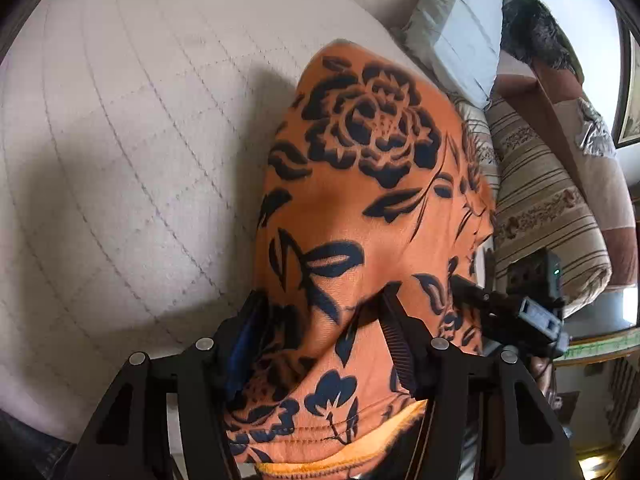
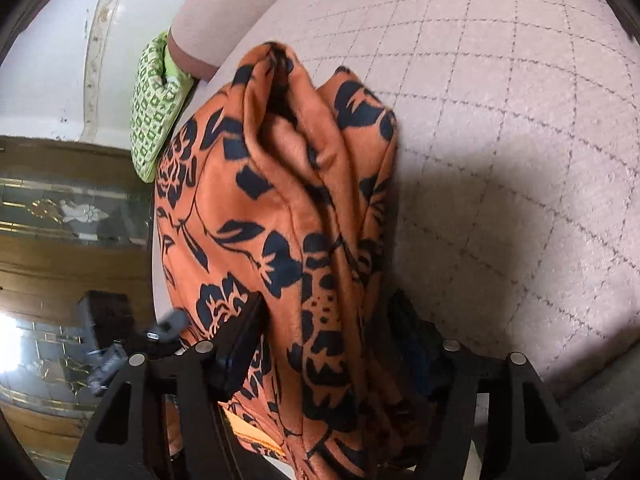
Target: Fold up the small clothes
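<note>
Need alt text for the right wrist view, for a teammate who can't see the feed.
The right gripper is shut on an orange garment with a black floral print, its jaws pinching bunched folds that hang over a quilted pale bedcover. A green patterned cloth lies beyond the garment at upper left.

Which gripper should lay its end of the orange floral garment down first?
Left, tentatively: the orange black-flowered garment hangs smooth from the left gripper, bunched at the right gripper.
</note>
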